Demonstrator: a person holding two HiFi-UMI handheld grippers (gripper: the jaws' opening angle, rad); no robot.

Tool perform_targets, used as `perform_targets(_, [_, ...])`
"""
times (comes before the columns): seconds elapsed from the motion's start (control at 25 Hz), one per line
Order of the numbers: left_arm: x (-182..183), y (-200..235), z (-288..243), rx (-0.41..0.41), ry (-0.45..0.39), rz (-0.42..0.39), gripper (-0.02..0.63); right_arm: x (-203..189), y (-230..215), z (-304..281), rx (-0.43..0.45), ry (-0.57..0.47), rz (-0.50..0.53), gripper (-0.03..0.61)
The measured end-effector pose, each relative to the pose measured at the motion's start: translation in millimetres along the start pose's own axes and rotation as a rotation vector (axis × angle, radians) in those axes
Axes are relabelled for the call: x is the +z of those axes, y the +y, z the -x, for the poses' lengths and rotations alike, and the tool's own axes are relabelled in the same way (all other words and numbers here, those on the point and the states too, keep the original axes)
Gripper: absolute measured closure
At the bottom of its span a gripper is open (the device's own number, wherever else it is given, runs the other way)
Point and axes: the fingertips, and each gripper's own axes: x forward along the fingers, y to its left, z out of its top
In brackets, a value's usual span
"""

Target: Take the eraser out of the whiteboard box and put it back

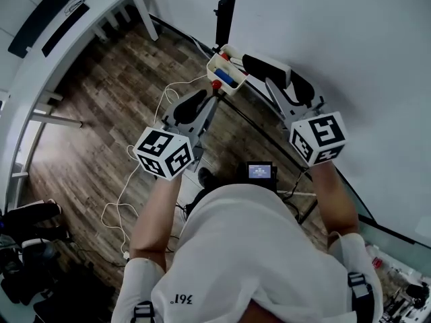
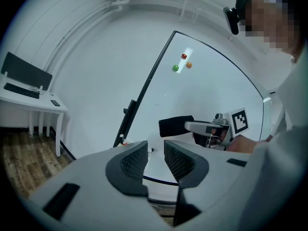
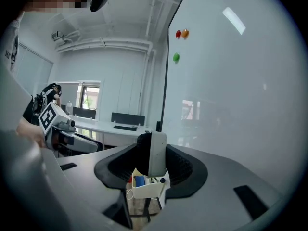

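eraser (image 3: 155,150) in right gripper (image 3: 153,163), whiteboard box (image 3: 144,190) beyond

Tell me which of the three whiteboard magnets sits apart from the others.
The green magnet; the red magnet and orange magnet sit together above it.

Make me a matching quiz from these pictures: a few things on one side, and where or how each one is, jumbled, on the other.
1. eraser
2. whiteboard box
3. left gripper
4. green magnet

A. stuck on the whiteboard
B. jaws apart, nothing between them
C. gripped by the right gripper
D. holds a blue marker

Pairs: 1-C, 2-D, 3-B, 4-A
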Motion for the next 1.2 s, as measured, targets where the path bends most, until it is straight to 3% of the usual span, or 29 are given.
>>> perform_targets(0.52, [-24.2,18.4,-23.4,0.01,0.077,-0.007,0.512,-24.0,8.6,-57.1,0.046,0.083,0.055,0.387])
perform_targets(1.2, [-60.8,42.6,-38.8,0.047,0.165,0.052,0.489,-72.2,28.1,-107.1,0.113,0.221,0.092,0.386])
